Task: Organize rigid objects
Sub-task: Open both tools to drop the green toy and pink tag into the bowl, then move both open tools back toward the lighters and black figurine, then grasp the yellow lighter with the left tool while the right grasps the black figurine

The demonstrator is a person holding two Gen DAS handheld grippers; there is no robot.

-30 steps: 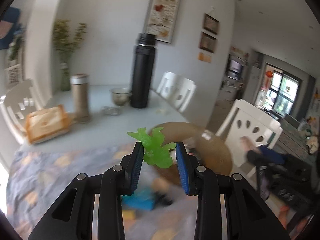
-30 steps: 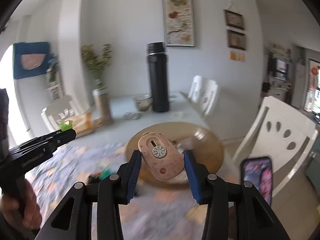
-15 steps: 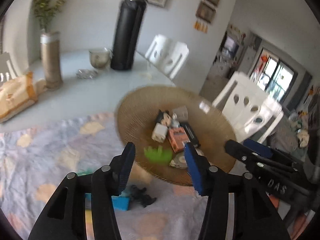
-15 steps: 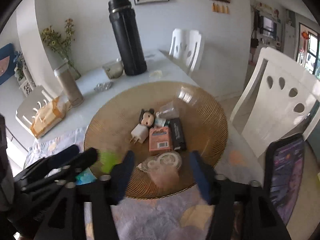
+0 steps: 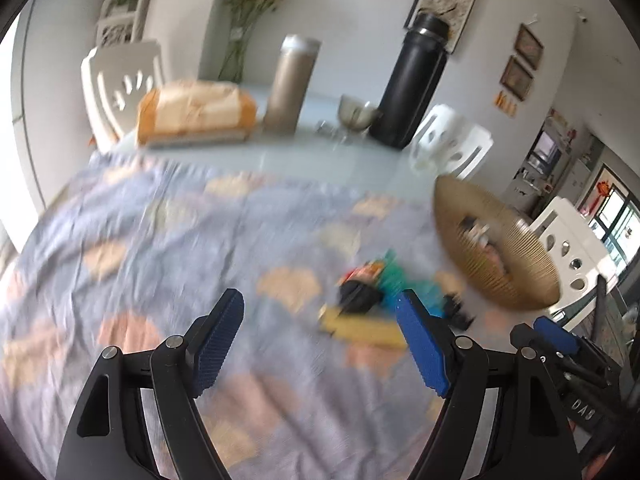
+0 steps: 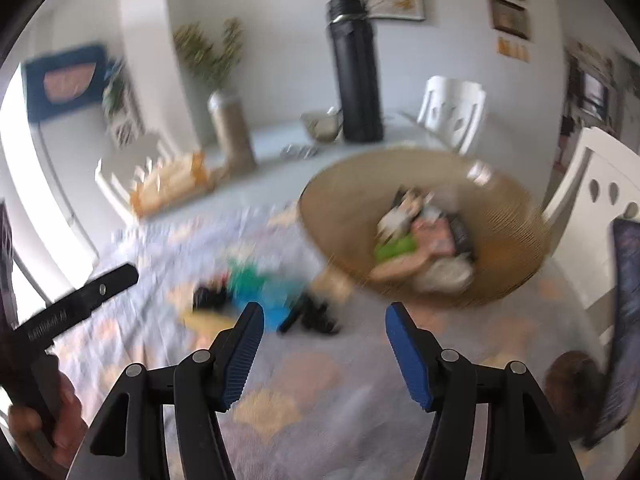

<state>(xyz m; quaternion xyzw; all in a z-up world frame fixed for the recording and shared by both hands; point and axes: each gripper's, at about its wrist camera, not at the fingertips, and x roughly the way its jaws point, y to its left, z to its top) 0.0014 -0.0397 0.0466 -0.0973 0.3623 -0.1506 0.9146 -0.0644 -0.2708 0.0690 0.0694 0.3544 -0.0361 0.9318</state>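
Note:
A round woven basket [image 6: 332,208] holds several small things, among them a green toy [image 6: 394,247] and a pink piece [image 6: 400,268]; it also shows in the left wrist view [image 5: 520,280]. Loose items lie on the patterned cloth: a teal and blue piece [image 6: 256,284], a black object [image 6: 314,316], a yellow flat piece [image 5: 360,330]. My left gripper [image 5: 320,340] is open and empty above the cloth, left of the pile. My right gripper [image 6: 322,354] is open and empty just in front of the pile. Both views are blurred.
At the back of the table stand a tall black flask [image 5: 412,84], a beige bottle [image 5: 290,86], a small bowl [image 5: 356,112] and a bread bag [image 5: 196,112]. White chairs [image 6: 452,108] ring the table. A phone [image 6: 624,320] stands at the right.
Both grippers let go of their objects into the basket, opened wide and drew back left toward the loose pile on the cloth.

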